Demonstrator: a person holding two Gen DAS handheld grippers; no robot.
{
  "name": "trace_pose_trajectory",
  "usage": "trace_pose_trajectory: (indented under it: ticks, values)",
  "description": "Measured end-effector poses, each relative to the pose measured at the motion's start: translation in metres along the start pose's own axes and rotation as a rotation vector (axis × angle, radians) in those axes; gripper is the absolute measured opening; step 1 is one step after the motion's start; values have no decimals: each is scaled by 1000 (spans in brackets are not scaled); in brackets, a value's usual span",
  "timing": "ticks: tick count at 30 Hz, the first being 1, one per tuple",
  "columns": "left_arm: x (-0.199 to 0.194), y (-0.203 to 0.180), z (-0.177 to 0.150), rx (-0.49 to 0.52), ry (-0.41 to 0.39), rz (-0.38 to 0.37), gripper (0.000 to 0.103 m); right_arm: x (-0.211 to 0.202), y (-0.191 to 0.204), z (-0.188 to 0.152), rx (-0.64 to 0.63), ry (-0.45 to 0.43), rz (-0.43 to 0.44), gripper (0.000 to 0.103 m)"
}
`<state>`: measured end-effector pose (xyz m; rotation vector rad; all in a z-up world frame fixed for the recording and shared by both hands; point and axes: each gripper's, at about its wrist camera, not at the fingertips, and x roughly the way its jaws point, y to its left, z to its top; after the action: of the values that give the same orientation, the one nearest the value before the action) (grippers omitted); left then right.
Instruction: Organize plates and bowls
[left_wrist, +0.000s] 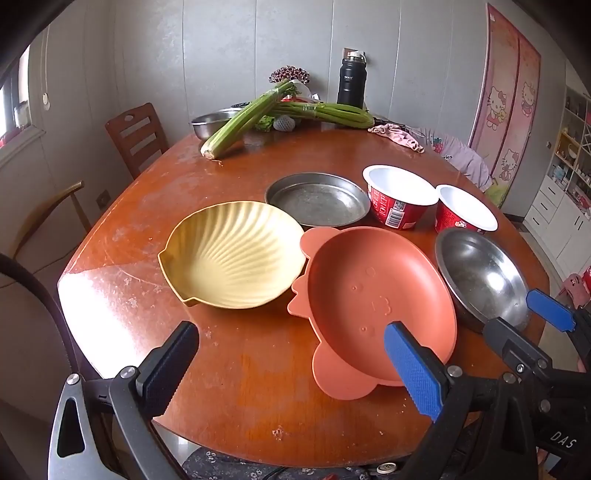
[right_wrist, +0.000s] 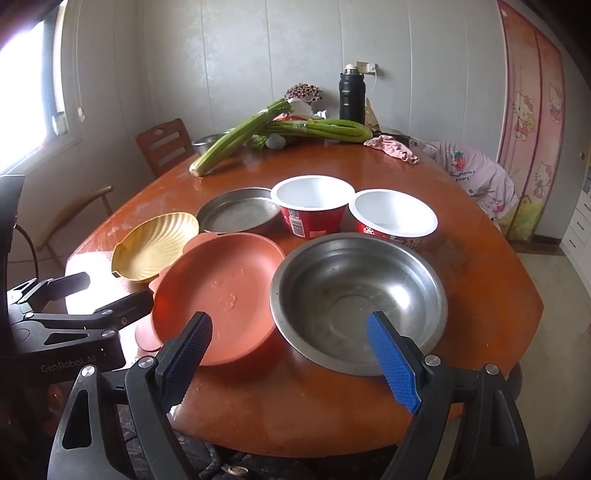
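Steel is what worries me most here: the steel bowl (right_wrist: 357, 300) sits near the table's (right_wrist: 480, 280) front edge on my right, slick and round, and I judge a pinch on its thin rim could let it slip or skate toward the drop. The orange plate (right_wrist: 218, 295) lies just beside it, its rim touching or nearly touching the bowl, so nudging one may shove the other. The yellow shell dish (left_wrist: 232, 254) sits to the left of the orange plate, the flat metal pan (left_wrist: 317, 199) behind them, and two red cups (right_wrist: 314, 206) stand side by side at the back right; knocking those light cups over is an easy mistake if I reach across. My left tongs (left_wrist: 291, 354) are spread wide above the near table, one finger over the orange plate's edge, gripping nothing. My right tongs (right_wrist: 288, 343) are equally wide, poised over the steel bowl's near rim, empty too; I cannot tell whether a pad grazes it.
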<state>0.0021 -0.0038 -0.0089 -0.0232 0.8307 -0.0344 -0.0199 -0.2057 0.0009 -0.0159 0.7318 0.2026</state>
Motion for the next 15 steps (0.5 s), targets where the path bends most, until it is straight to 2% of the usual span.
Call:
trace_pose_trajectory:
  ticks: [15]
  values:
    - [1, -4, -4, 16, 12, -16, 101, 2, -2, -7, 6, 17, -3, 87]
